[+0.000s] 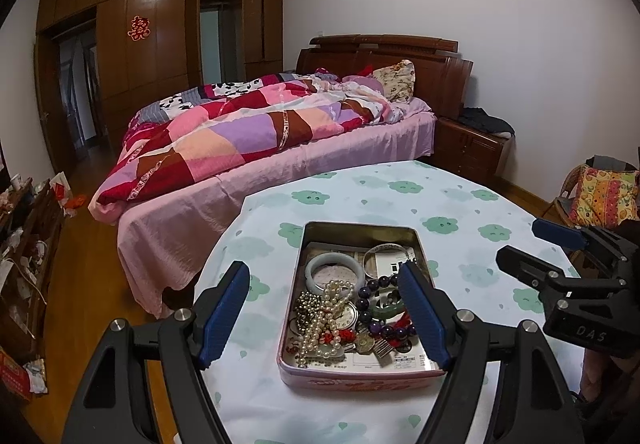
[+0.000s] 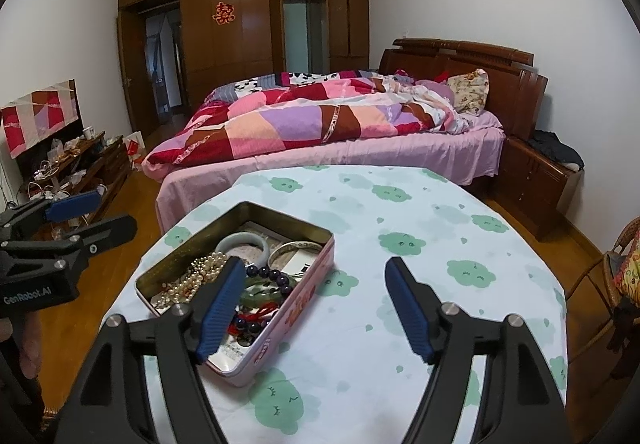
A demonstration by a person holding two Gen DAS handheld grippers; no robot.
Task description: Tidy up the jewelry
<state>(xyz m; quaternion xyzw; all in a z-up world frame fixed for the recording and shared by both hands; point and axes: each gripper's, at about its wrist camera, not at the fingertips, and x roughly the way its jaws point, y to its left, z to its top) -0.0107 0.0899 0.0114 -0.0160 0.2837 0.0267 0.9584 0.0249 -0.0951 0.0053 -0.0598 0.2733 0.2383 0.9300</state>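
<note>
While both claws hover with nothing between their pads, the left gripper (image 1: 324, 314) gapes wide at lower centre over the pink tin (image 1: 362, 380) of jewelry on the cloud-print tablecloth (image 2: 420, 344), and the right gripper (image 2: 316, 310) stands wide apart beside it.

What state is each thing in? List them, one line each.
Tin: open, no lid, on the table, full of jewelry.
Pearl necklace: heaped in the tin, tangled with other pieces.
Pale bangle: flat in the tin's far end.
Left gripper: open, empty, over the tin.
Right gripper: open, empty, beside the tin.
Wardrobe door: ajar.
Bed: unmade.
</note>
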